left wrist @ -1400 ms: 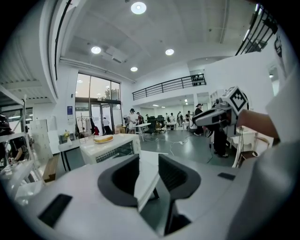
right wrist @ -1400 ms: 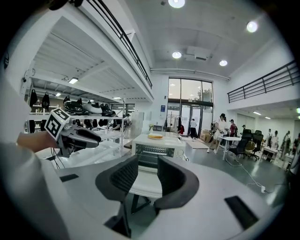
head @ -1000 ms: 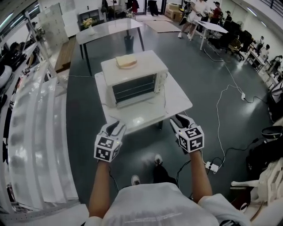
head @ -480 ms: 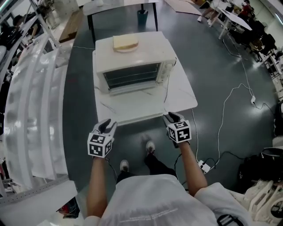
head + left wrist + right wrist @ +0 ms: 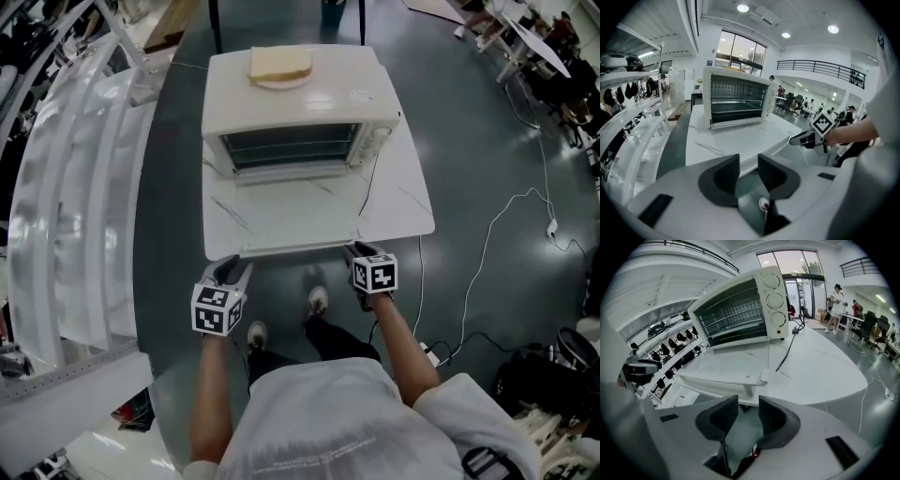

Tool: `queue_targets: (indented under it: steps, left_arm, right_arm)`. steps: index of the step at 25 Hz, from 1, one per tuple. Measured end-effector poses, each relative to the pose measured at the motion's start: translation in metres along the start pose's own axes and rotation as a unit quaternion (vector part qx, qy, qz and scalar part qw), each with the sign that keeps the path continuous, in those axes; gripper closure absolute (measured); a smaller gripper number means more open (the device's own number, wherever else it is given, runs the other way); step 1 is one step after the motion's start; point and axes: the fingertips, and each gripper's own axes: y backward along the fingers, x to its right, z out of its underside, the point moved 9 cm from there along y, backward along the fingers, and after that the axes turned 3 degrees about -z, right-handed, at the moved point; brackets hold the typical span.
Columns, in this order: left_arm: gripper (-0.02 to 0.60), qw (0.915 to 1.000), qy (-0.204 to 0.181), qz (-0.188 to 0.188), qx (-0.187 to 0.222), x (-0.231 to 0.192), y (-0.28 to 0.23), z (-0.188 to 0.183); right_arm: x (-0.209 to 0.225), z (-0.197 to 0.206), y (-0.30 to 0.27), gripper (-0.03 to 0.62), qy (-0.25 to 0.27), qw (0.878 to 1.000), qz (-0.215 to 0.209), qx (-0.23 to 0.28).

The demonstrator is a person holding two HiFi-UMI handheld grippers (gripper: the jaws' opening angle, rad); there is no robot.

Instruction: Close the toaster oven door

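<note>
Both forearms reach forward from the body, tilted downward. The left claw (image 5: 232, 268) at 7 o'clock and the right claw (image 5: 361, 251) at 5 o'clock hover at the white marble desk's (image 5: 281, 223) near edge, both released and empty. At 12 o'clock stands the white toaster oven (image 5: 300, 94), its door (image 5: 291, 172) folded down open.

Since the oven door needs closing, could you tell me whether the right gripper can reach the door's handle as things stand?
Probably yes: the right gripper, jaws open and empty, faces the handle of the lowered door with nothing between them.
</note>
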Motion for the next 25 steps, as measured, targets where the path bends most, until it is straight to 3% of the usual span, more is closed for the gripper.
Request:
queue_targets:
  steps: [6, 11, 16, 21, 25]
  left_arm:
    - [0.456, 0.9997, 0.015, -0.016, -0.001, -0.001, 0.002, 0.002]
    - [0.456, 0.9997, 0.008, -0.024, 0.002, 0.000, 0.004, -0.005]
    - [0.457, 0.9992, -0.007, -0.036, 0.018, -0.006, 0.007, -0.016]
    - [0.467, 0.9964, 0.011, -0.059, 0.059, -0.016, 0.016, -0.029]
    - [0.470, 0.9940, 0.020, -0.070, 0.082, -0.020, 0.018, -0.037]
  right_arm:
    - [0.006, -0.009, -0.008, 0.462, 0.011, 1.000, -0.002, 0.004]
    - [0.000, -0.015, -0.003, 0.516, 0.046, 0.999, -0.001, -0.008]
    - [-0.004, -0.033, 0.014, 0.517, 0.068, 0.998, -0.015, -0.004]
    - [-0.012, -0.065, 0.048, 0.517, 0.124, 0.990, -0.035, 0.052]
    - [-0.017, -0.101, 0.068, 0.517, 0.134, 0.984, -0.033, 0.112]
